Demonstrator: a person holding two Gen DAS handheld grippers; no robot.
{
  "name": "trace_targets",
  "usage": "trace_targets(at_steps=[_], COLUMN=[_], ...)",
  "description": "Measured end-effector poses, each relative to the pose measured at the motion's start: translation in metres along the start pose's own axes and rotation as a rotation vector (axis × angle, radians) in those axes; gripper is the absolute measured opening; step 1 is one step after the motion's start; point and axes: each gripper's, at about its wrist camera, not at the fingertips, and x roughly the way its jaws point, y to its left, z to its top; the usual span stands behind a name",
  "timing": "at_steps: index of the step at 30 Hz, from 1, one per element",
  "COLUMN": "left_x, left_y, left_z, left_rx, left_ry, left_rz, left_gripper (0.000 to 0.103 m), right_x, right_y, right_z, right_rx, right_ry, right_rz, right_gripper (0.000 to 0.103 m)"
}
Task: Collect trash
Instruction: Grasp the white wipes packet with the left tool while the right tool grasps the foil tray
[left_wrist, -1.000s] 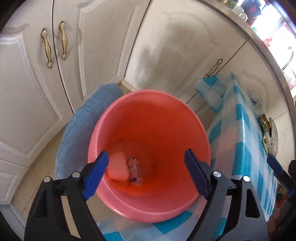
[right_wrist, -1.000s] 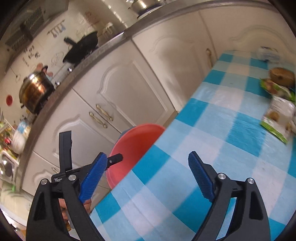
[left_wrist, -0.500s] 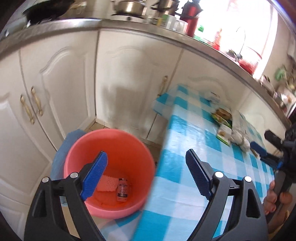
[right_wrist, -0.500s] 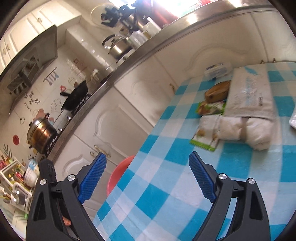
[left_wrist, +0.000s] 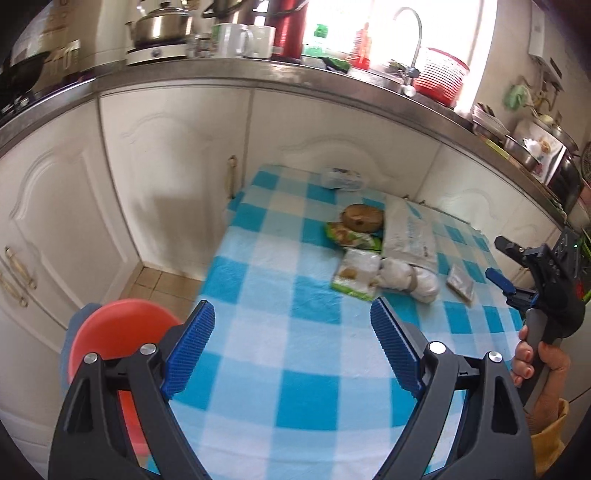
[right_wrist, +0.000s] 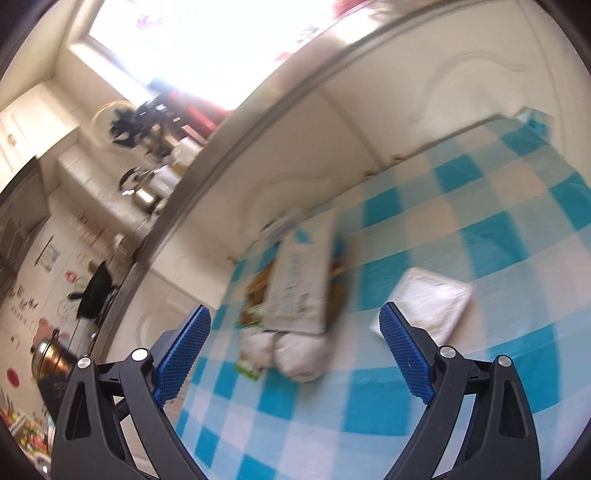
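Since a second ago my left gripper (left_wrist: 291, 352) has swung off the bucket (left_wrist: 118, 332), now beside the table's (left_wrist: 295, 387) near-left corner. Both grippers gape, empty; the right gripper's (right_wrist: 295, 354) jaws have just been widening. Trash (left_wrist: 356, 277) clusters mid-table toward the far edge. Only the right view shows a white packet (right_wrist: 428, 301); only the left shows the bucket.

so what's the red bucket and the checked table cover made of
Bucket: looks like moulded plastic, smooth with a slight sheen and a rounded rim. Table cover: seems a soft woven or fleecy cloth, matte, slightly fuzzy, draping over the table's corner; the exact fibre can't be told.
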Motion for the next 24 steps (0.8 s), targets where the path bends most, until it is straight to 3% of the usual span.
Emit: trace_targets(at_steps=[5, 12, 24], left_x=[0.025, 0.08, 0.175], left_y=[-0.056, -0.125, -0.179], left_z=[0.012, 0.027, 0.053], left_rx=[0.093, 0.217, 0.351], left_ry=[0.018, 0.056, 0.173], left_rz=[-0.078, -0.159, -0.076], left_gripper=[0.087, 0.087, 0.087], right_x=[-0.005, -0.012, -0.01], right_y=[-0.035, -0.052, -0.055], right_z=[0.011, 0.019, 0.023], right_rx=[0.069, 0.042, 0.023], right_ry=[-0.021, -0.035, -0.031], right_rz=[-0.094, -0.183, -0.186], right_gripper=[0.092, 0.092, 0.092])
